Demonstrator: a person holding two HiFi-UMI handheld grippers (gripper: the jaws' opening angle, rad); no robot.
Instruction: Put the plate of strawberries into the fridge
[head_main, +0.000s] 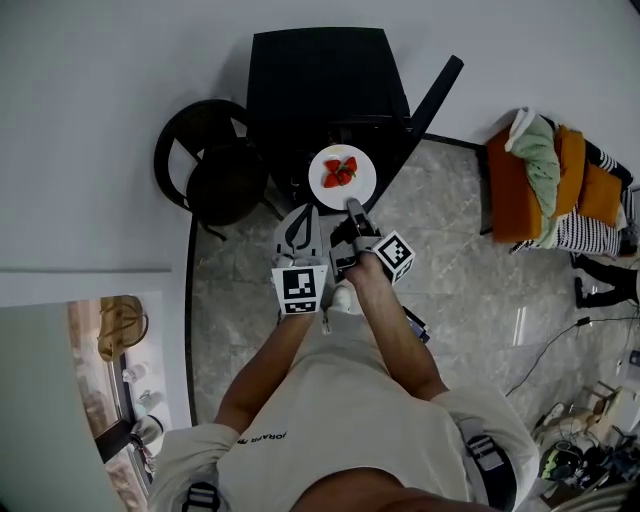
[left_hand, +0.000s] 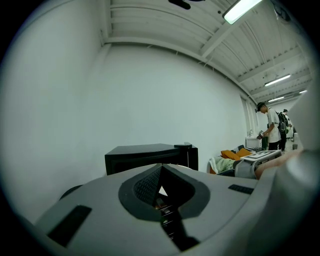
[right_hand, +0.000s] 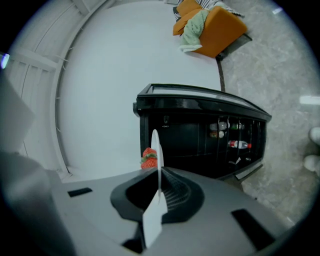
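A white plate (head_main: 342, 177) with a few red strawberries (head_main: 338, 172) hangs in front of the open black mini fridge (head_main: 320, 80). My right gripper (head_main: 352, 208) is shut on the plate's near rim. In the right gripper view the plate (right_hand: 156, 150) stands edge-on between the jaws, with a strawberry (right_hand: 149, 158) on its left side. Beyond it is the fridge interior (right_hand: 200, 135). My left gripper (head_main: 297, 232) floats just left of the right one, shut and holding nothing. In its own view the left gripper (left_hand: 161, 192) points at the fridge (left_hand: 145, 155).
The fridge door (head_main: 432, 100) swings open to the right, and bottles (right_hand: 239, 144) sit on shelves inside. A black round chair (head_main: 215, 165) stands left of the fridge. An orange chair with clothes (head_main: 545, 185) is at the right. A person (left_hand: 272, 130) stands far off.
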